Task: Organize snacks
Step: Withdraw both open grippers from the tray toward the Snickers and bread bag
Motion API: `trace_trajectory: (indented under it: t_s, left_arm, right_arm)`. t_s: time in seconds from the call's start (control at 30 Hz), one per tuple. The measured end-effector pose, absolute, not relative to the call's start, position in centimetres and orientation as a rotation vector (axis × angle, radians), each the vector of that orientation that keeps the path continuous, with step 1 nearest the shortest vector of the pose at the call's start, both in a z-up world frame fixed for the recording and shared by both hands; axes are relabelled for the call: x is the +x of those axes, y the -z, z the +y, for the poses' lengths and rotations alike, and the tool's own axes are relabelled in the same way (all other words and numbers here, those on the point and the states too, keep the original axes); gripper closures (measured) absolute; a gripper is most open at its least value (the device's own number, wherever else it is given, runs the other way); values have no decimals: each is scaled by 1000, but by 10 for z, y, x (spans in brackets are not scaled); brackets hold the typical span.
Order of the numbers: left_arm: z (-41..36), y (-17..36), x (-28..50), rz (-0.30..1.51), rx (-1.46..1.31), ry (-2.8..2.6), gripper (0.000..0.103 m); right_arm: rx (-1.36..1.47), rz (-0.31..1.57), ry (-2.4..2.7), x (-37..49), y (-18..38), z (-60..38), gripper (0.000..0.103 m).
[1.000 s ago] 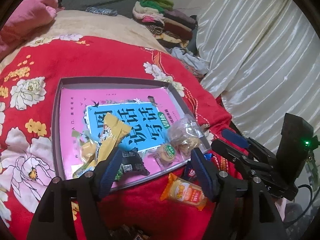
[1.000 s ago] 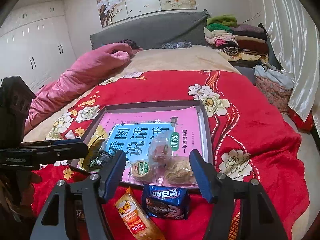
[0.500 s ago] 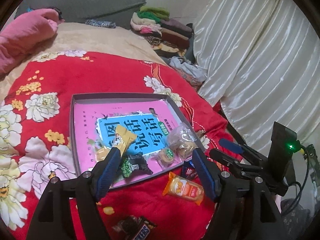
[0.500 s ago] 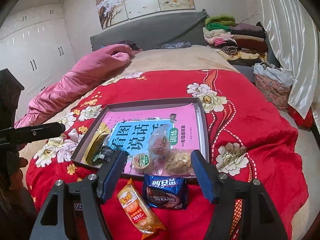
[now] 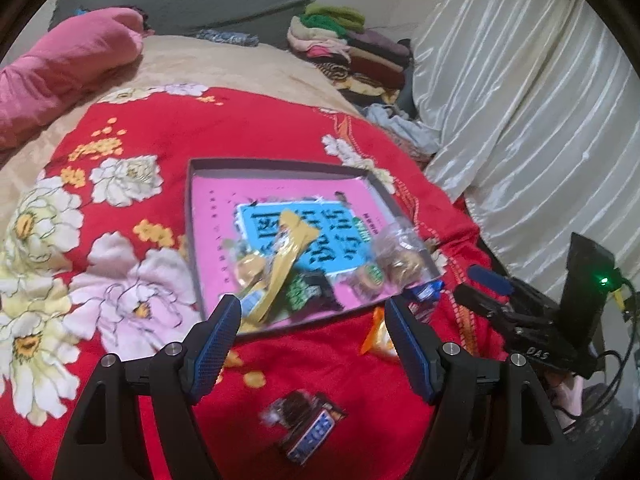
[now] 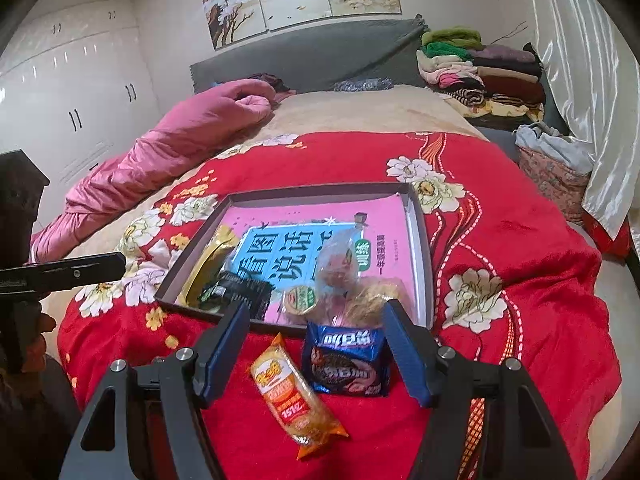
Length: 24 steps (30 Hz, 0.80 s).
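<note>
One bed (image 6: 360, 120) carried one red flowered blanket (image 6: 500, 240), and on the blanket lay one shallow grey tray (image 6: 422, 240). One pink booklet (image 6: 384, 216) lined the tray; its blue panel bore large Chinese characters, and a green oval beside them a two-character label, the finer print too small to read.

Five snacks lay in the near end of the tray: one long yellow packet (image 5: 288, 264) at the left, one black packet with green print (image 6: 236, 292) beside it, one small round cup with a green lid (image 6: 301, 298), and two clear-wrapped pastries (image 6: 340, 256), one leaning on the other.

Three snacks lay on the blanket in front of the tray. One blue biscuit pack (image 6: 346, 360), its white lettering upside down and in Chinese, sat just against the tray's near wall. One orange wrapped cake (image 6: 292, 392) lay touching its left side, marked with a figure like "15" on a red band. One dark chocolate bar (image 5: 304, 420) lay apart, its label blurred.

The right gripper (image 6: 316, 352) hung above the blue pack and orange cake, jaws apart, gripping nothing. The left gripper (image 5: 312, 344) hung over the tray's near edge, jaws likewise spread and empty.
</note>
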<state>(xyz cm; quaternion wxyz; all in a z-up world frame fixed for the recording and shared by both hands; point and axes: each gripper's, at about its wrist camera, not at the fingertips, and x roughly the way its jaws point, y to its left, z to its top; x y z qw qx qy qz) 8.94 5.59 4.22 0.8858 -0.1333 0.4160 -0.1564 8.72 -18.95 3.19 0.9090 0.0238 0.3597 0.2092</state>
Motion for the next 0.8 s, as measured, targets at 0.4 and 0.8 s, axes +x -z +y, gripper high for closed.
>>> trace_trajectory:
  t_s: [0.4, 0.8]
  left_arm:
    - [59, -20, 71, 932, -257, 265, 27]
    - [53, 11, 67, 1036, -234, 249, 27]
  right_arm:
    - [-16, 784, -461, 69, -22, -179, 34]
    - [-100, 866, -493, 67, 8, -164, 34]
